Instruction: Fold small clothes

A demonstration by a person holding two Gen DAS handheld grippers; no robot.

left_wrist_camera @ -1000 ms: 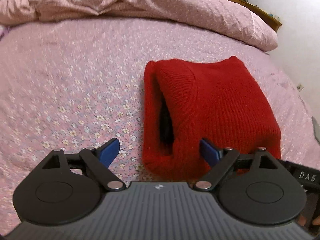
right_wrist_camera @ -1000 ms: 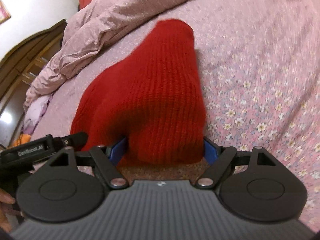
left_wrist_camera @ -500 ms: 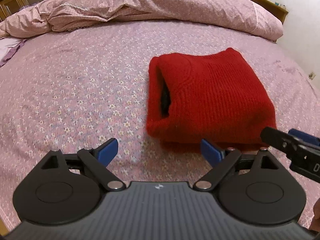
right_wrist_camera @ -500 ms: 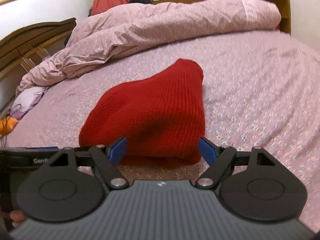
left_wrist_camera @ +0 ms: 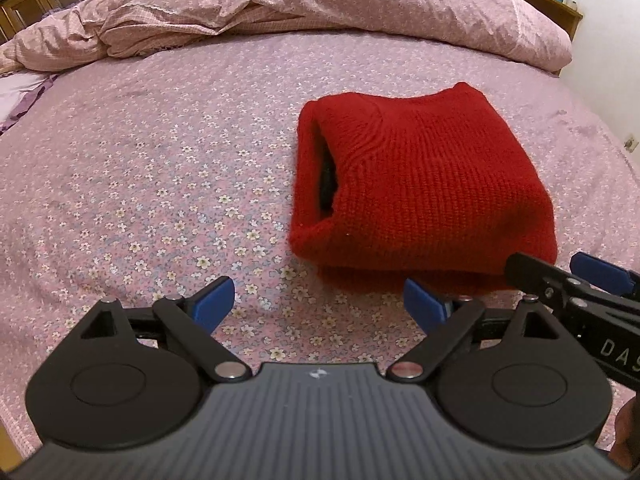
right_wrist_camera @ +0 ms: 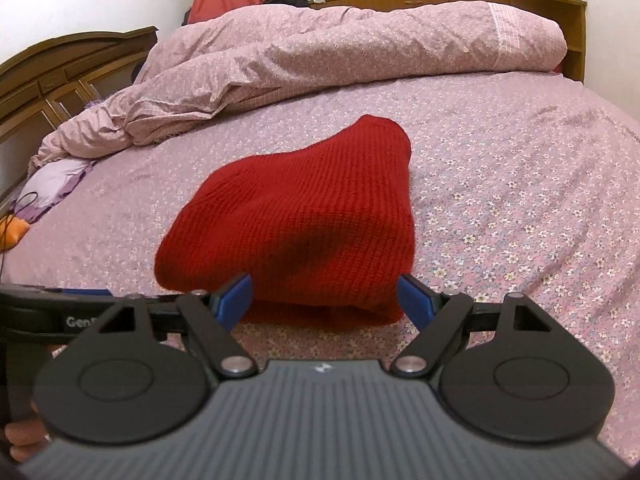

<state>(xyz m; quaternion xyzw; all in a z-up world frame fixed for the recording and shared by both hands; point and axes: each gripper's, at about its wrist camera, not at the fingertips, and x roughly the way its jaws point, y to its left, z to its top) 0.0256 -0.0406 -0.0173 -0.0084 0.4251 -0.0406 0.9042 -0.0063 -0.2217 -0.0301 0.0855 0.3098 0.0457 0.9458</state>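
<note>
A red knitted sweater [left_wrist_camera: 432, 184] lies folded into a thick block on the pink floral bedsheet [left_wrist_camera: 140, 184]; a dark opening shows on its left side. My left gripper [left_wrist_camera: 320, 304] hovers open just short of the sweater's near left corner, with only sheet between its blue pads. In the right wrist view the sweater [right_wrist_camera: 304, 224] fills the middle. My right gripper [right_wrist_camera: 326, 300] is open at its near edge, the pads wide apart and not pressing on the knit. The right gripper [left_wrist_camera: 560, 276] also shows by the sweater's near right corner.
A bunched pink duvet [right_wrist_camera: 320, 52] lies across the far side of the bed. A wooden headboard [right_wrist_camera: 60, 64] stands at the left, a wooden shelf [right_wrist_camera: 520, 0] at the back. A pale purple cloth [right_wrist_camera: 60, 176] and an orange object [right_wrist_camera: 14, 232] lie at the bed's left edge.
Both grippers have drawn back and up from the sweater, and more of the bed shows. The left gripper's right pad, earlier against the knit, is now apart from it. The sweater stays put.
</note>
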